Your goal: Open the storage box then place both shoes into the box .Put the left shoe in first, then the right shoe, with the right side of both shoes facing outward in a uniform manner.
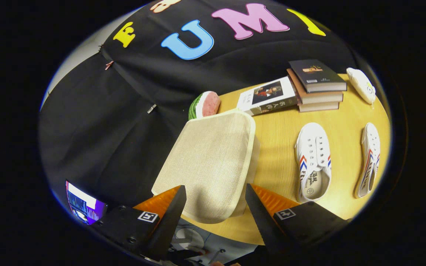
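I hold my gripper (216, 207) with its fingers spread wide and nothing between them but air, poised just short of the near edge of the storage box (209, 162), whose beige fabric lid lies flat and closed on the wooden table (279, 136). I keep the fingers apart because, as I judge it, the lid has to be taken first, before any shoe can go in. The two white shoes wait side by side to the right of the box: the nearer shoe (313, 162) sole-down, the farther shoe (369, 160) tipped on its side. Beyond them sit a stack of books (318, 87) and a watermelon-slice toy (205, 104), clear of my path.
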A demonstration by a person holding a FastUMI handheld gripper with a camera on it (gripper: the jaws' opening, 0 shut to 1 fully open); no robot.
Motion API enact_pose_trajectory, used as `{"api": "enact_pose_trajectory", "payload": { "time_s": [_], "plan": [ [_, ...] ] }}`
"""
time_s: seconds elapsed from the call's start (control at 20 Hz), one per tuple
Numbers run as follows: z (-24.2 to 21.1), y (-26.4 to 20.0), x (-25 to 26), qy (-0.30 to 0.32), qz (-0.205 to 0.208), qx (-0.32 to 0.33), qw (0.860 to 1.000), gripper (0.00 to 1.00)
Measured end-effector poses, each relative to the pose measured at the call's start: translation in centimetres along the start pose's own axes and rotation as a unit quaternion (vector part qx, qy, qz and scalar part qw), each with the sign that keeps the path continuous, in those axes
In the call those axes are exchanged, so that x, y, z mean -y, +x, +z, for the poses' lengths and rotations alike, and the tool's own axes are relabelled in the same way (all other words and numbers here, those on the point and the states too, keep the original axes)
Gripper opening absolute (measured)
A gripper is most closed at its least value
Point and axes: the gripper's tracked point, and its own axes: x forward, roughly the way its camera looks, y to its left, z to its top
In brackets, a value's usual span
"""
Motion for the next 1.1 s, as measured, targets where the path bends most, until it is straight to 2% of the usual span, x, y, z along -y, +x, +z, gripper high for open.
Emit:
{"api": "enact_pose_trajectory", "payload": {
  "time_s": [0.15, 0.3, 0.6, 0.75, 0.9, 1.0, 1.1],
  "plan": [
    [-0.3, 1.9, 0.5, 0.053, 0.008, -0.022, 0.998, 0.98],
    [-1.1, 3.0, 1.2, 0.074, 0.013, -0.052, 0.996, 0.98],
    [-1.9, 3.8, 0.3, 0.145, 0.055, -0.092, 0.984, 0.96],
    [-2.0, 3.6, 0.5, 0.155, 0.048, -0.101, 0.982, 0.74],
    [-2.1, 3.2, 0.6, 0.172, 0.046, -0.122, 0.976, 0.66],
    [-1.5, 2.9, 0.4, 0.182, 0.05, -0.12, 0.975, 0.51],
    [-1.2, 2.6, -0.2, 0.171, 0.057, -0.116, 0.977, 0.24]
  ]
}}
